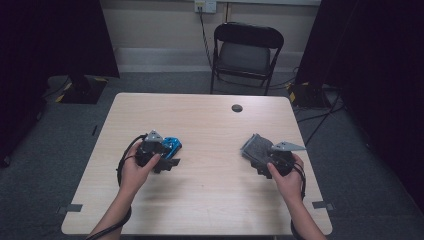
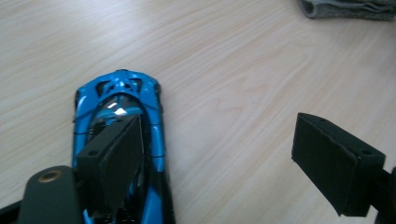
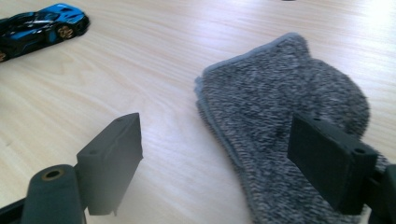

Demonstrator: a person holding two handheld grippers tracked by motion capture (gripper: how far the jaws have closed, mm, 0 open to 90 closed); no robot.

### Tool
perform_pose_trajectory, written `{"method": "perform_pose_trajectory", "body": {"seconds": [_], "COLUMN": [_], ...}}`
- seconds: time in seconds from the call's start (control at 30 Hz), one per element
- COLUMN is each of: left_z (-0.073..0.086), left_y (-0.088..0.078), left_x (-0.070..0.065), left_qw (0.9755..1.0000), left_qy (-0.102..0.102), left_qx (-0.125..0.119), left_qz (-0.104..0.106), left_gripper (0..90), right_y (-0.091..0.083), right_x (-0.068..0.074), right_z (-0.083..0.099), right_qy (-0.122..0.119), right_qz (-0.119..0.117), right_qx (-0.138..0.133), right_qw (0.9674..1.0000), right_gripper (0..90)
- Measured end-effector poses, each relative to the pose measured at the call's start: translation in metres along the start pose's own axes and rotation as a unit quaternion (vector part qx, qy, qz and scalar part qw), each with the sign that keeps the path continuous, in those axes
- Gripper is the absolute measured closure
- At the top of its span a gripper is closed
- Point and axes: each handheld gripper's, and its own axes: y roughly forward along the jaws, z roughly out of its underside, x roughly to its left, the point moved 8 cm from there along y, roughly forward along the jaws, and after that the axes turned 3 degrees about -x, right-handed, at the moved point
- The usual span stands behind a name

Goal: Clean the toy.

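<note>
Blue toy sports car point(image 1: 171, 145), count one, sits on the wooden table point(image 1: 210, 200) left of centre in the high view, just beside the left gripper point(image 1: 169, 164). In the left gripper view the car point(image 2: 119, 112) fills the lower left, nose toward the top of the frame; the left jaw overlaps its roof in the picture, the right jaw hangs over bare wood, wide gap between them. Left gripper point(image 2: 233, 161) is released, nothing pinched. Grey folded cloth point(image 1: 256, 148), count one, lies right of centre in the high view, touching or just under the right gripper point(image 1: 261, 167). In the right gripper view the cloth point(image 3: 280, 107) takes the right half of the frame, layered edges visible along its left side; right jaw sits over it, left jaw over bare table. Right gripper point(image 3: 217, 161) is spread apart, cloth not clamped. Car point(image 3: 42, 23) shows again at upper left of that view. One black folding chair point(image 1: 247, 52) stands behind the table, top centre. One small dark round cap point(image 1: 237, 108) sits near the table's far edge. Two hands, two grippers.
</note>
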Motion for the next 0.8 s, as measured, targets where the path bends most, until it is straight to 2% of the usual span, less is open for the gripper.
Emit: {"method": "perform_pose_trajectory", "body": {"seconds": [0.33,0.37,0.4,0.53,0.8], "left_z": [0.009,0.010,0.011,0.014,0.019], "left_y": [0.002,0.003,0.003,0.005,0.011], "left_x": [-0.020,-0.021,-0.023,-0.031,-0.048], "left_qw": [0.9996,0.9995,0.9994,0.9989,0.9975], "left_qy": [0.009,0.015,0.010,0.014,0.032], "left_qx": [0.002,0.004,0.005,0.010,0.016], "left_qz": [0.027,0.027,0.033,0.044,0.061], "left_gripper": [16.4,16.4,16.4,16.4,16.4], "right_y": [-0.002,-0.002,-0.003,-0.003,-0.003], "right_x": [0.021,0.023,0.025,0.034,0.049], "right_z": [0.002,0.003,0.003,0.005,0.009], "right_qy": [-0.023,-0.024,-0.027,-0.031,-0.044], "right_qz": [-0.025,-0.028,-0.032,-0.045,-0.067], "right_qx": [0.003,0.004,0.004,0.005,0.006], "right_qw": [0.9994,0.9993,0.9991,0.9985,0.9967], "right_gripper": [17.3,17.3,17.3,17.4,17.8]}}
